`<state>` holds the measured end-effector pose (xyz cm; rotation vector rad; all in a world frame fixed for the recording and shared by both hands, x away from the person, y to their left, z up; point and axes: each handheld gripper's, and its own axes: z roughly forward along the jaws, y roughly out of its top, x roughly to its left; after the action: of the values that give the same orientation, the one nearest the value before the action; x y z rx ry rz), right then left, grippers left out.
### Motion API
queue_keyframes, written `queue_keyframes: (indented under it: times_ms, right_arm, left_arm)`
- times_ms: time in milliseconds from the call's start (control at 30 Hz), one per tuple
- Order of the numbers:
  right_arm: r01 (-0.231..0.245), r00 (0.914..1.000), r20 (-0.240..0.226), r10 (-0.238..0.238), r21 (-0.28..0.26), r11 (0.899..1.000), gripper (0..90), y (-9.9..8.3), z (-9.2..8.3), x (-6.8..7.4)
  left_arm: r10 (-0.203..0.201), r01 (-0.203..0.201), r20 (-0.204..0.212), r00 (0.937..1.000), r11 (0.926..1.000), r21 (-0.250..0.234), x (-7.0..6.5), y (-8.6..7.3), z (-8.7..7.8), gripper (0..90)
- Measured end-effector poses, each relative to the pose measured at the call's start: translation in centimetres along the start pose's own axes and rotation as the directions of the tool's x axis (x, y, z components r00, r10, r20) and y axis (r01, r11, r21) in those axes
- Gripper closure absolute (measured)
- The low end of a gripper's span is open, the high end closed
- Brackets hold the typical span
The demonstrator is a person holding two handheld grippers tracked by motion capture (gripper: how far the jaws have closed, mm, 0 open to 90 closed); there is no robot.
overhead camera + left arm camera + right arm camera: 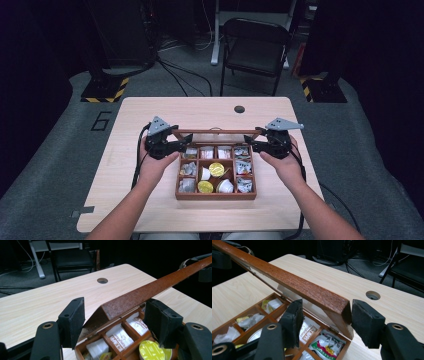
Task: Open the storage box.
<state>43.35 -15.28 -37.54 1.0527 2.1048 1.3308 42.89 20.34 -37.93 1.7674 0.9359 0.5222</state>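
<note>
A brown wooden box [216,196] with several compartments sits at the middle of the table. It holds yellow-lidded cups [216,169] and white sachets [206,152]. Its hinged lid [216,132] is raised at a slant. My left gripper [186,141] straddles the lid's left front corner [110,308]; one pad [75,317] stands clear of the wood and the lid's edge runs over the other pad [157,315]. My right gripper [251,144] straddles the right front corner [342,310], the lid crossing above its left pad [294,316]. Neither pair of pads squeezes the lid.
The light wooden table [150,115] has a round cable hole [239,109] behind the box. A dark folding chair [255,47] stands beyond the far edge. Cables trail from both grippers over the near edge. Bare tabletop lies on either side of the box.
</note>
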Motion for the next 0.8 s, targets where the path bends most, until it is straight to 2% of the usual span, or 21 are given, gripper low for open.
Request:
queue_keyframes:
  times_ms: [133,233,367,500,533,767,800]
  right_arm:
    - [-0.030,0.9995,-0.012,0.030,-0.007,1.000,42.1,0.8,0.6,-0.6]
    - [-0.019,0.9997,-0.014,0.019,-0.012,1.000,41.8,1.4,0.9,-0.8]
    - [-0.034,0.9992,-0.020,0.034,-0.014,0.999,41.7,1.8,1.4,-1.3]
    - [-0.038,0.9991,-0.019,0.038,-0.017,0.999,40.7,2.2,2.0,-1.7]
    - [-0.042,0.9990,-0.018,0.041,-0.020,0.999,40.3,2.3,2.3,-1.8]
    - [-0.053,0.9985,-0.013,0.053,-0.035,0.998,38.6,2.6,3.5,-2.6]
    - [-0.056,0.9984,-0.012,0.056,-0.034,0.998,38.4,2.6,3.5,-2.7]
  left_arm:
    - [-0.015,0.015,0.006,0.9999,0.9998,-0.012,0.6,0.6,0.6,33.4]
    - [-0.024,0.024,0.012,0.9996,0.9993,-0.027,1.1,0.9,1.1,33.4]
    - [-0.039,0.039,0.020,0.9990,0.9987,-0.031,1.6,1.2,1.6,33.4]
    - [-0.054,0.054,0.002,0.9985,0.9976,-0.042,2.0,1.5,2.4,33.4]
    - [-0.045,0.045,-0.003,0.9990,0.9982,-0.038,2.2,1.6,2.5,33.4]
    - [-0.059,0.059,-0.016,0.9981,0.9975,-0.039,2.8,2.0,3.7,33.2]
    - [-0.074,0.073,-0.012,0.9972,0.9963,-0.046,3.0,1.9,4.0,33.2]
